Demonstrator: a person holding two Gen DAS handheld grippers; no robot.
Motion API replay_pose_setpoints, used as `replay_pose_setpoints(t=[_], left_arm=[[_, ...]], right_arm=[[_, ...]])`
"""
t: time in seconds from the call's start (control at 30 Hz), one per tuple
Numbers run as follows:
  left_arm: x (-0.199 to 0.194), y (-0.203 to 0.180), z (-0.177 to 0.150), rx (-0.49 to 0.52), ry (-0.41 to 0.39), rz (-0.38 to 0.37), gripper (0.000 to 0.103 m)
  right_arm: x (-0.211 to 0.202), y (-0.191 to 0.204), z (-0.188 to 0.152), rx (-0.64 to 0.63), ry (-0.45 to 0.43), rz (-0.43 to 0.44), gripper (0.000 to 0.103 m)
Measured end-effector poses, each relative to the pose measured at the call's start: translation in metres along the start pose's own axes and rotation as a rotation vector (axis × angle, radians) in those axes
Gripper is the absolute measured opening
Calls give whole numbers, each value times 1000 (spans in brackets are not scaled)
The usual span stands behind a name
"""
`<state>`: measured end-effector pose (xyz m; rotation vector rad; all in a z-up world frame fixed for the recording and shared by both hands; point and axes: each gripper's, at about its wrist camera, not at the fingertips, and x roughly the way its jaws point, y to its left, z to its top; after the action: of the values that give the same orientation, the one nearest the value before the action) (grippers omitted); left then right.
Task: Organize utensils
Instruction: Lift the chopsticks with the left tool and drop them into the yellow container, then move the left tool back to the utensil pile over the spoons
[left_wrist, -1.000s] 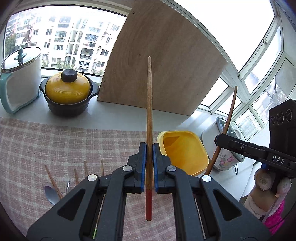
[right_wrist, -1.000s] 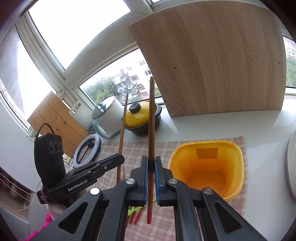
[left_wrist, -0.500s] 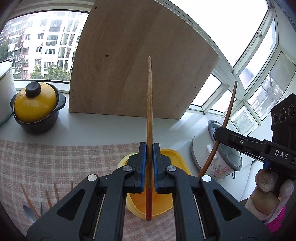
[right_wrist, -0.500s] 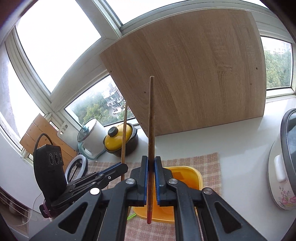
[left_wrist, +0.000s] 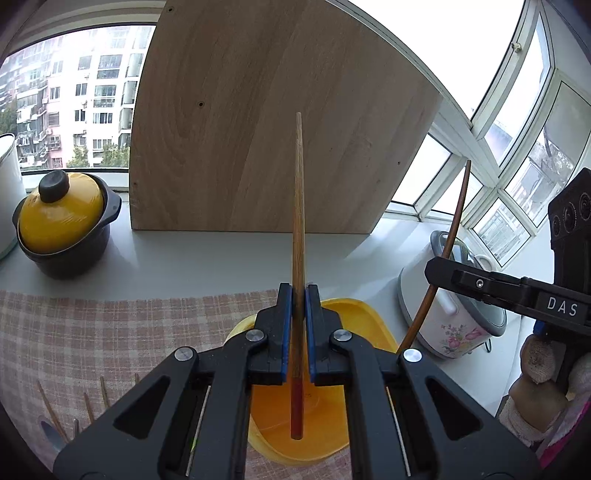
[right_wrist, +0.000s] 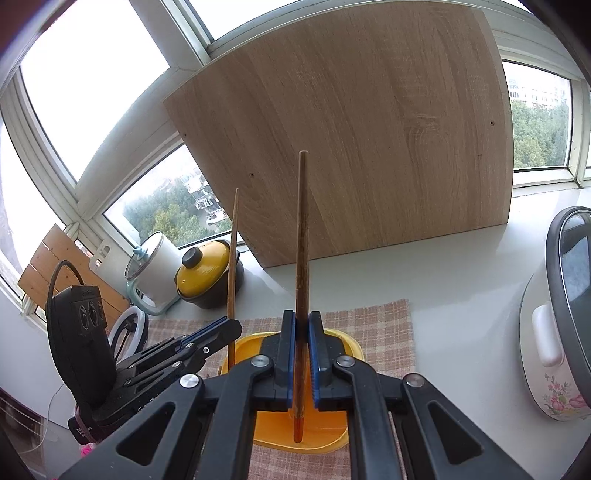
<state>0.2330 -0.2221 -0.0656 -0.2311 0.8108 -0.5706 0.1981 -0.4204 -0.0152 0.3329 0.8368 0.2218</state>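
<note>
My left gripper is shut on a wooden chopstick with a red lower end, held upright over the yellow bin. My right gripper is shut on a second wooden chopstick, also upright, its red tip down inside the yellow bin. Each gripper shows in the other's view: the right one to the right, the left one to the left. Several more chopsticks and a spoon lie on the checked mat at the lower left.
A checked mat covers the counter. A large wooden board leans against the window. A yellow-lidded pot stands at the left, a white floral rice cooker at the right, also in the right wrist view.
Both grippers have moved right over the yellow bin with their chopsticks. The bin now lies directly under both, and the red tips hang inside it.
</note>
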Motion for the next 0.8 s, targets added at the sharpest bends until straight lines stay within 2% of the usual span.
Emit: replay_pose_setpoints(t=[0.6,0.73,0.77,0.8], left_arm=[[-10,4,-17,17,61,2,5],[-11,4,-22,20,71,-5,5],[-12,3,-23,25,73,-6,5],[-13,2,-23,31,76,-3,5]], right_arm=[[26,-2,-25,-35,63,-54,4],[29,1,-28,-48,69,-59,12],[29,1,-28,-51,70,-57,16],[29,2,-29,-53,68,-60,25]])
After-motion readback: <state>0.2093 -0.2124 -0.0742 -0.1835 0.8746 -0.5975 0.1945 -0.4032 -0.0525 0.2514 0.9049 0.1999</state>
